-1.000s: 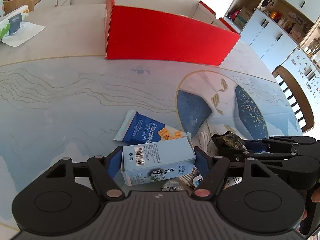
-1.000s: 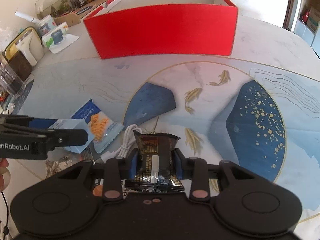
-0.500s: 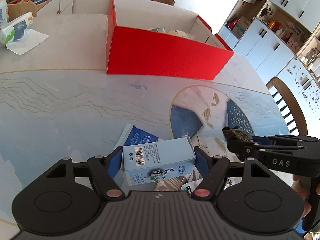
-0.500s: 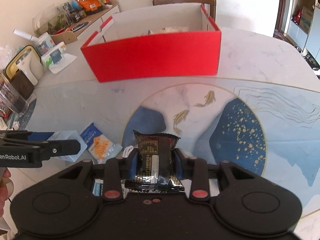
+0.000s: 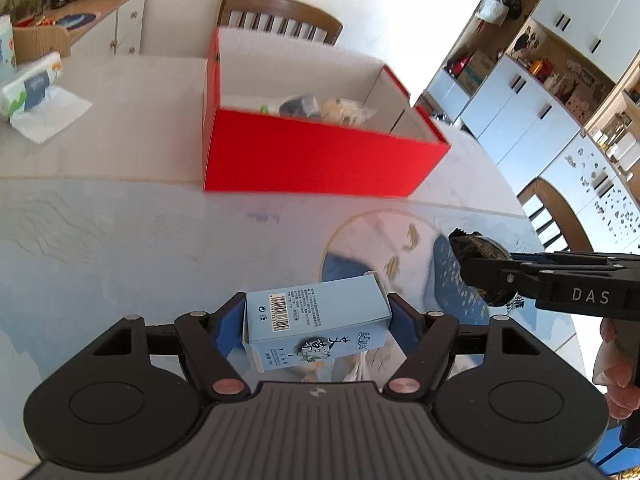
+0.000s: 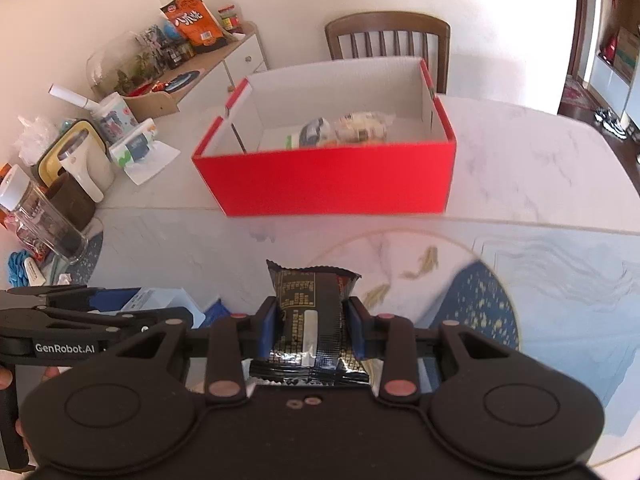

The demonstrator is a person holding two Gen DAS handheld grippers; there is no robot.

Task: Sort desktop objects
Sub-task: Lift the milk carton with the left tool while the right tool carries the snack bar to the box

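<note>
My left gripper [image 5: 316, 320] is shut on a light blue carton [image 5: 316, 326] and holds it above the table. My right gripper [image 6: 312, 324] is shut on a black snack packet [image 6: 310, 312], also lifted; it shows in the left wrist view [image 5: 478, 248] at the right. An open red box [image 5: 320, 156] stands ahead on the table, with several wrapped items inside; it also shows in the right wrist view [image 6: 332, 176]. The left gripper and its carton [image 6: 156, 298] appear at the left of the right wrist view.
A patterned blue mat [image 6: 520, 280] covers the near table. Tissue pack [image 5: 30, 88], a jar [image 6: 44, 216] and kitchen clutter sit at the left. Wooden chairs stand behind the box [image 6: 388, 36] and at the right [image 5: 556, 216].
Both grippers have risen with their loads; the table and the blue packet dropped out of view below, and the inside of the red box now shows.
</note>
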